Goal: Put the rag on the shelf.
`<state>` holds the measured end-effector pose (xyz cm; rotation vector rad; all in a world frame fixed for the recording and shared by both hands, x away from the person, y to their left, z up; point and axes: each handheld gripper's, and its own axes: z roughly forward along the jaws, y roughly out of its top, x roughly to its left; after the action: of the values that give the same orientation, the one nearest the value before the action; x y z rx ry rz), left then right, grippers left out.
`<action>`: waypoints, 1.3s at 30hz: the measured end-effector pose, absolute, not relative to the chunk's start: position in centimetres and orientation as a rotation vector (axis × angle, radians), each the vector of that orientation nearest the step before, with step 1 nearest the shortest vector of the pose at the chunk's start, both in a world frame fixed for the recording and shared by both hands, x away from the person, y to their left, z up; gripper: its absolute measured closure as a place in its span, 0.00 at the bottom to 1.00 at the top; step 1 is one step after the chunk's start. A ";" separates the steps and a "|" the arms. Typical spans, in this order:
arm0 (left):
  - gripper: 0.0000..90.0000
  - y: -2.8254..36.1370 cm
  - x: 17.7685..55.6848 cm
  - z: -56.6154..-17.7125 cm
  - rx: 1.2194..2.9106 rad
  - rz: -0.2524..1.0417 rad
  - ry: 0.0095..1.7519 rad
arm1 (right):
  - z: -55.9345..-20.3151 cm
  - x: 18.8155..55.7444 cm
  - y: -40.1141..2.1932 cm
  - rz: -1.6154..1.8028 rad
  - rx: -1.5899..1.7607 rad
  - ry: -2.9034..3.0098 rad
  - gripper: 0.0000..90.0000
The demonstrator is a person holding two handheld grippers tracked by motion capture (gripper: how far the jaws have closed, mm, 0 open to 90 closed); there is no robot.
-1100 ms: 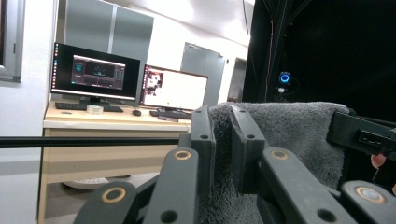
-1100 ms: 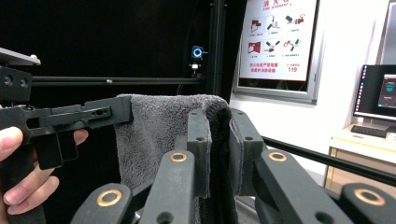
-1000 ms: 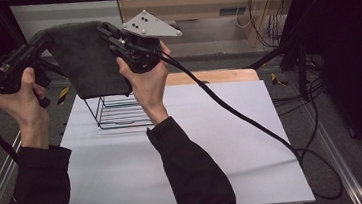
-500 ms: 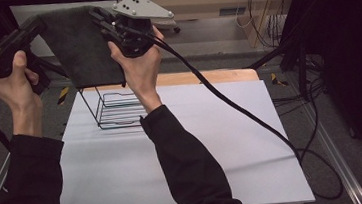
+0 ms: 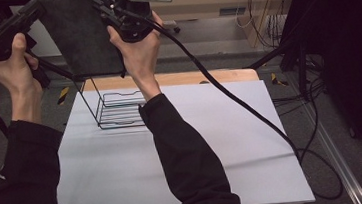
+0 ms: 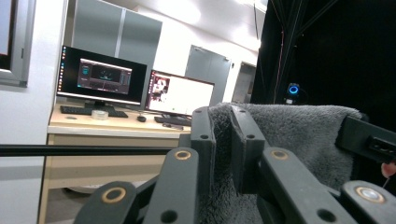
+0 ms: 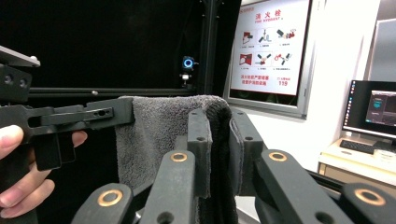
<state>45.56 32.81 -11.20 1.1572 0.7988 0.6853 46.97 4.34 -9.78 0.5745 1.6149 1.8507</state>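
We hold the towel (image 5: 85, 38) stretched between left tool (image 5: 34, 9) and right tool (image 5: 99, 2), each clamped on a top corner, so it hangs flat above the rack (image 5: 117, 108).

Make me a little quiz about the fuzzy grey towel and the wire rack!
1. True or false: the grey towel lies flat on the table.
2. What grips the towel's top corners? A) bare fingers B) the left gripper and right gripper C) clothespins
3. What black thing stands on the table below the towel?

Key
1. False: it hangs in the air.
2. B, both shut on it.
3. The wire rack.
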 end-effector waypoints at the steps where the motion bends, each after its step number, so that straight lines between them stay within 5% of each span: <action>1: 0.90 32.7 45.7 -11.1 1.159 0.689 0.801 | -9.7 47.1 4.3 1.853 0.575 1.614 0.90; 39: 0.90 32.7 50.8 -12.4 1.242 0.694 0.855 | -11.2 52.2 4.4 1.765 0.615 1.677 0.90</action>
<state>50.85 32.70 -12.44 1.2418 0.8550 0.6936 52.20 4.45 -11.21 0.6153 1.6767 1.7649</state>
